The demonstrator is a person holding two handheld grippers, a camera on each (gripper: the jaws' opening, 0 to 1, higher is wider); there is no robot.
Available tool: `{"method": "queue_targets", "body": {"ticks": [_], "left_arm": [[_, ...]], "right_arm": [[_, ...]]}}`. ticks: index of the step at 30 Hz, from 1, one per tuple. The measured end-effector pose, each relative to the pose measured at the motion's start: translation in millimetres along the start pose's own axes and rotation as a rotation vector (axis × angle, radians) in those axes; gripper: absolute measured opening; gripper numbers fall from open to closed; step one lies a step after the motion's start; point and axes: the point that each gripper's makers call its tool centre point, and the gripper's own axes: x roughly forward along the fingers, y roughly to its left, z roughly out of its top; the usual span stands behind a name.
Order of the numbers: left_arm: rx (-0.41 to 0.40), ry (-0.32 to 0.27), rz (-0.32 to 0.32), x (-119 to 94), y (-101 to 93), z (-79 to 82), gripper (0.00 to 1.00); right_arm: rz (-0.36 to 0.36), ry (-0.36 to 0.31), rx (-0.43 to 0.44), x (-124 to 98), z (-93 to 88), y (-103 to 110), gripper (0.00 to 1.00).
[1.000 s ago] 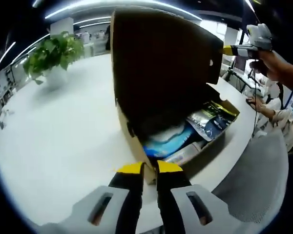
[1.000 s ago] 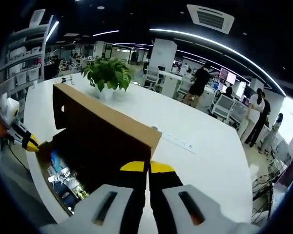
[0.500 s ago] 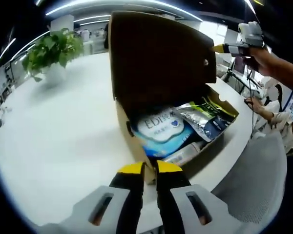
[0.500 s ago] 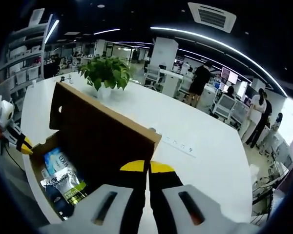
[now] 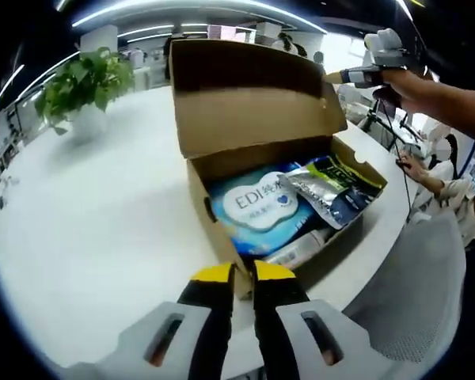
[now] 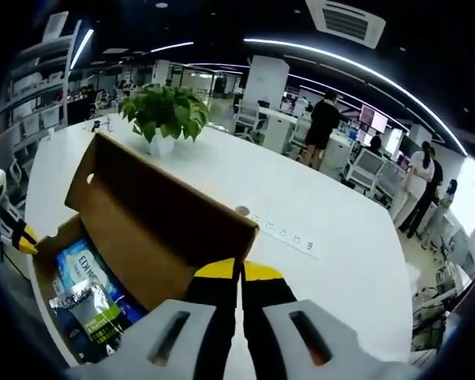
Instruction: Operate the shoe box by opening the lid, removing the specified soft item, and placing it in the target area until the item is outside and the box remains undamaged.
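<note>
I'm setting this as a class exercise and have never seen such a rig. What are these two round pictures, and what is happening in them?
A person holds a two-jaw gripper in each hand, each carrying a fisheye camera that looks along its jaws. In the left gripper view, the left gripper is shut on the near wall of a cardboard box on a white table. In the right gripper view, the right gripper is shut on the raised lid, holding it open. Inside lie a blue soft pack and foil pouches. A potted plant stands behind.
</note>
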Motion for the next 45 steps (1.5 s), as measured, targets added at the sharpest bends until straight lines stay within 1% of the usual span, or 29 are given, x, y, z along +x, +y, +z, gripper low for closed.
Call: {"method": "queue_targets", "body": {"ticks": [9, 14, 22, 32, 38, 45], "left_arm": [[-0.006, 0.003, 0.001, -0.1, 0.4, -0.3, 0.05], [-0.013, 0.004, 0.002, -0.4, 0.3, -0.2, 0.05], [0.027, 0.009, 0.013, 0.6, 0.5, 2.7, 0.05], [0.026, 0.010, 0.016, 0.8, 1.4, 3.5, 0.05], [0.020, 0.012, 0.016, 0.6, 2.0, 3.0, 0.05], [0.020, 0.016, 0.021, 0.9, 1.9, 2.6, 0.05]], "right_arm": [[0.020, 0.040, 0.016, 23.0, -7.1, -5.5, 0.00], [0.036, 0.067, 0.006, 35.9, -13.0, -7.7, 0.00], [0.045, 0.111, 0.022, 54.2, -24.8, -11.4, 0.00], [0.062, 0.178, 0.019, 78.0, -45.4, -10.8, 0.00], [0.078, 0.234, 0.019, 92.7, -62.7, -7.2, 0.00], [0.094, 0.285, 0.006, 102.2, -79.2, -2.7, 0.00]]}}
